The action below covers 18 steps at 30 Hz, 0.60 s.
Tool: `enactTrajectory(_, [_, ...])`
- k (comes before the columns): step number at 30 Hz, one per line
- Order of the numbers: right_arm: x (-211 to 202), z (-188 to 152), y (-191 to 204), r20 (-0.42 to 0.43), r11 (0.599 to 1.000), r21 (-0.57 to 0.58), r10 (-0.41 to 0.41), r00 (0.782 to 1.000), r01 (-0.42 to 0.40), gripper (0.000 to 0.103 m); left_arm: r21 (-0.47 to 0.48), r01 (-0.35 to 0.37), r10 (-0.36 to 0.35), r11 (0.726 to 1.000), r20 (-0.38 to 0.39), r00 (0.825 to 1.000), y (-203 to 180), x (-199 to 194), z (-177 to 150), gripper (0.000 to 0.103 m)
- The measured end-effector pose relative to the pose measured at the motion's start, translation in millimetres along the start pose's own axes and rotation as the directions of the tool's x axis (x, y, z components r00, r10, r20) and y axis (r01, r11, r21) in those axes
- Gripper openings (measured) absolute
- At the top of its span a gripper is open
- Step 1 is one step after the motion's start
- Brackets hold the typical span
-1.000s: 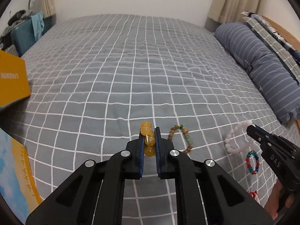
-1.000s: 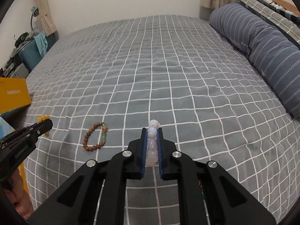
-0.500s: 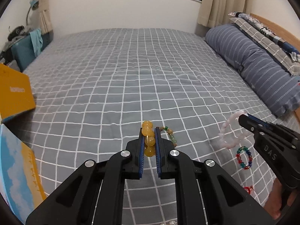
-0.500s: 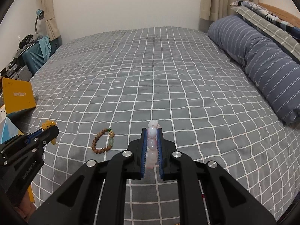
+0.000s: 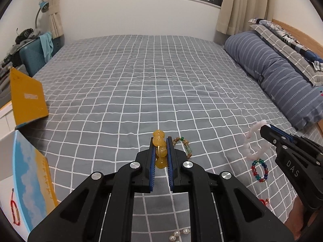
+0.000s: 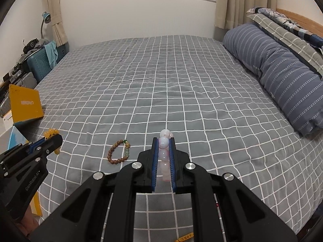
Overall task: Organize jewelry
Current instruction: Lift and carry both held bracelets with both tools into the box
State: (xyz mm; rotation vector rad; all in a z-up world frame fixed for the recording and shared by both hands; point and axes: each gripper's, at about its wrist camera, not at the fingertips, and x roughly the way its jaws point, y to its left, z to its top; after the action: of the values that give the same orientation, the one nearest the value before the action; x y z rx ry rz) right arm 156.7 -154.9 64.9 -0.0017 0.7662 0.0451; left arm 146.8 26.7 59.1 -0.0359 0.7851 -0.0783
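Note:
My left gripper (image 5: 161, 141) is shut on a yellow bead bracelet (image 5: 159, 151) and holds it above the bed; it also shows in the right wrist view (image 6: 52, 137). My right gripper (image 6: 164, 141) is shut on a pale pink bead bracelet (image 6: 164, 155); in the left wrist view it (image 5: 266, 130) hangs the pink bracelet (image 5: 252, 145) in the air. A brown wooden bracelet with green beads (image 6: 119, 152) lies on the grey checked bedspread (image 6: 161, 80). A multicoloured bead bracelet (image 5: 260, 170), a red one (image 5: 264, 201) and a pearl strand (image 5: 178, 235) also lie there.
A yellow box lid (image 5: 28, 98) stands open at the left edge, with a blue-and-yellow box (image 5: 30, 181) in front holding a red string bracelet (image 5: 15, 211). A striped blue pillow (image 5: 278, 74) lies along the right. A teal suitcase (image 6: 40, 62) stands at the far left.
Both grippers have lifted and tilted up with their bracelets, so more of the wall and window shows. The wooden bracelet has stayed on the bedspread.

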Motion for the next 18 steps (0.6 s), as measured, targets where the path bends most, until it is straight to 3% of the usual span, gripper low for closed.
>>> enactTrajectory(18, [-43, -29, 19, 0.029, 1.000, -0.027, -0.003, 1.000, 0.004, 0.010, -0.002, -0.005, 0.005, 1.000, 0.017, 1.000, 9, -59, -39, 0.010])
